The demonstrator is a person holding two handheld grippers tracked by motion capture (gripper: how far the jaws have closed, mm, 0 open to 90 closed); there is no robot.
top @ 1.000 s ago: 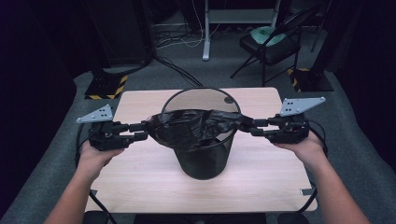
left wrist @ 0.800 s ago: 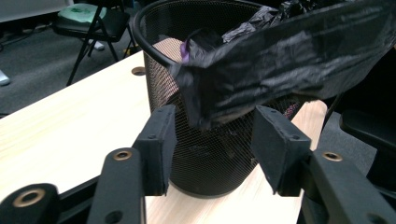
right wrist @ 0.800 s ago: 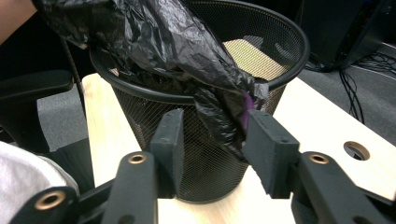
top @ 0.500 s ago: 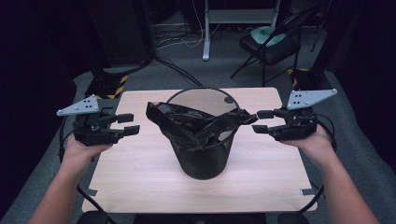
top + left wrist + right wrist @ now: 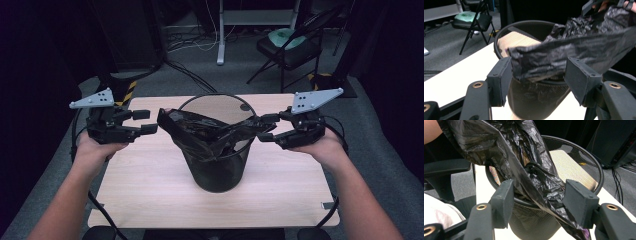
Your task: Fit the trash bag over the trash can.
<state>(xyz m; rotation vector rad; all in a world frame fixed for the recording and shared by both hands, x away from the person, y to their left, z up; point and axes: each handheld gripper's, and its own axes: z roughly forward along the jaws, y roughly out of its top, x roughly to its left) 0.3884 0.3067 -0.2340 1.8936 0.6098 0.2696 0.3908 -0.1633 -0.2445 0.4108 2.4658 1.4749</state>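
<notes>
Hands raised either side of mesh wastebasket (image 5: 215, 170); left gripper (image 5: 145, 121) and right gripper (image 5: 266, 128) just opened, black bin bag (image 5: 210, 132) slack between unclamped jaws.

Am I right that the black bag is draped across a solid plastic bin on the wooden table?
Not quite: the bin is black wire mesh, not solid plastic, as the right gripper view shows. The black bag does lie draped across its rim, on the wooden table.

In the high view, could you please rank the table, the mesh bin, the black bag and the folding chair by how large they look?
1. table, clearly the largest.
2. mesh bin.
3. black bag, close to the bin in spread, so that order is unsure.
4. folding chair; it stands farther back, which may make it look smaller.
</notes>
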